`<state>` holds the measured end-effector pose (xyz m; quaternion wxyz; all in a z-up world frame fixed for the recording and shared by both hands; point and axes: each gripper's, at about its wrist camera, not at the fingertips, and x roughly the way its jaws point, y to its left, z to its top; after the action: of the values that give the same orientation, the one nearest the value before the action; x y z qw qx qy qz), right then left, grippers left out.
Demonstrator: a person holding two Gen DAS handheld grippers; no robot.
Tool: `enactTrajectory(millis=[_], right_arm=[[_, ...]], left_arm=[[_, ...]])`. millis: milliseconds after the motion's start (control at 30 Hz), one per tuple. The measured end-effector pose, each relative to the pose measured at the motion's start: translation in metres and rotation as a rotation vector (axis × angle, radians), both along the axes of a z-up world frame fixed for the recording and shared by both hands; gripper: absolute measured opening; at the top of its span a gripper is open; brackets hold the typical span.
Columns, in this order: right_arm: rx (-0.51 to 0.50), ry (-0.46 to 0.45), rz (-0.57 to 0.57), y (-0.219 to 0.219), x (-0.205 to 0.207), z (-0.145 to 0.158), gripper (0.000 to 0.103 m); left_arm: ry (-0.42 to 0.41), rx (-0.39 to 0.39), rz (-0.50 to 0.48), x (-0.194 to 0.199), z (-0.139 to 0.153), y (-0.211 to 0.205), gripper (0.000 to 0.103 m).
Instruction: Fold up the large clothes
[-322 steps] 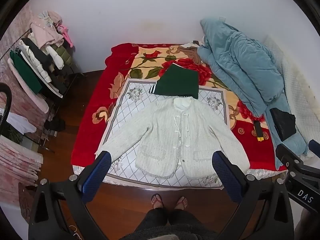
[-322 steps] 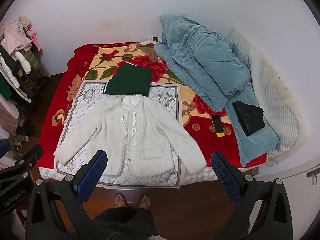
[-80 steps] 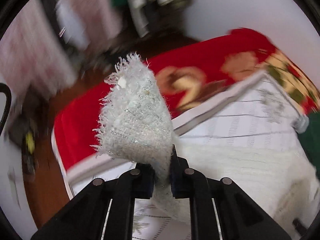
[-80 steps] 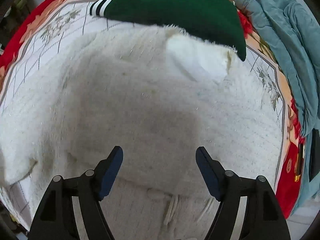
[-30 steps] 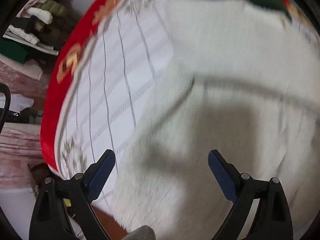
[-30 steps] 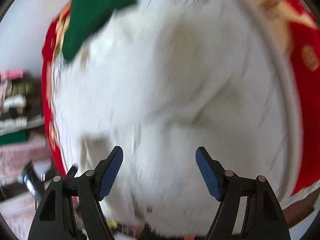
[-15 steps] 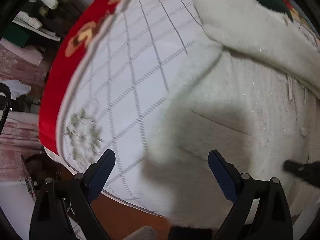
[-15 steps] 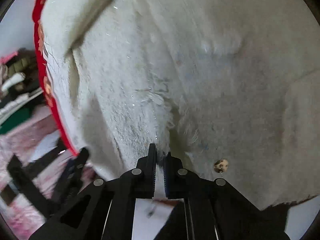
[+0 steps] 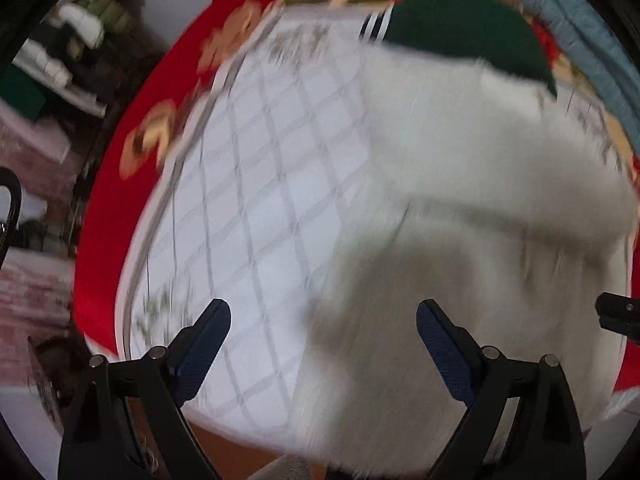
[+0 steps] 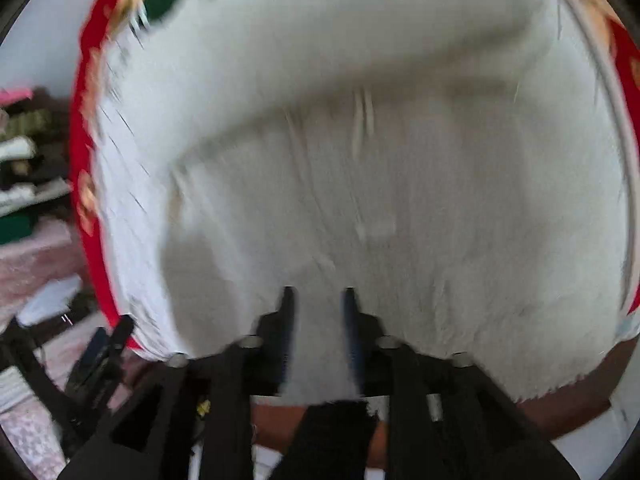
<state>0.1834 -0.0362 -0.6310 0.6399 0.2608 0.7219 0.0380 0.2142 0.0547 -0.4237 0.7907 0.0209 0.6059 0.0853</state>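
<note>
Right wrist view: right gripper (image 10: 318, 300) nearly closed, white jacket (image 10: 400, 208) hem between its fingers at the bed's near edge; firm grip unclear. Left gripper (image 9: 322, 320) wide open, empty. Advice: pinch hem squarely before lifting.

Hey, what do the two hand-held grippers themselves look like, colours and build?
Both are black angular frames with silver rivets. The left hand-held gripper has long fingers faced with textured dark-blue pads. The right hand-held gripper looks the same, though blurred.
</note>
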Motion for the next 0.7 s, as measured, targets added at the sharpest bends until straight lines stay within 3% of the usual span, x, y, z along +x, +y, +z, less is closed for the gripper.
enactTrajectory(millis=[133,267,367,467,533,600,700], right_arm=[[0.022,-0.086,0.003,-0.021,0.063,0.026,0.049],[0.086,-0.128,0.009,-0.038,0.136,0.021,0.049],[0.194,-0.117,0.026,-0.042,0.192,-0.006,0.049],[0.33,-0.055,0.038,-0.03,0.232,-0.049,0.049],[0.368,-0.042,0.064,-0.015,0.255,-0.077,0.049],[0.275,-0.017,0.118,-0.007,0.268,-0.101,0.049],[0.28,0.063,0.203,0.003,0.262,-0.127,0.038]], left_arm=[[-0.113,0.084,-0.024,0.086,0.017,-0.032,0.101],[-0.155,0.175,-0.041,0.168,0.006,-0.058,0.101],[-0.153,0.295,-0.06,0.213,-0.023,-0.07,0.101],[-0.09,0.398,-0.095,0.242,-0.068,-0.074,0.101],[-0.045,0.444,-0.096,0.249,-0.091,-0.072,0.101],[-0.011,0.441,-0.078,0.251,-0.111,-0.063,0.101],[-0.012,0.391,-0.049,0.243,-0.124,-0.055,0.101]])
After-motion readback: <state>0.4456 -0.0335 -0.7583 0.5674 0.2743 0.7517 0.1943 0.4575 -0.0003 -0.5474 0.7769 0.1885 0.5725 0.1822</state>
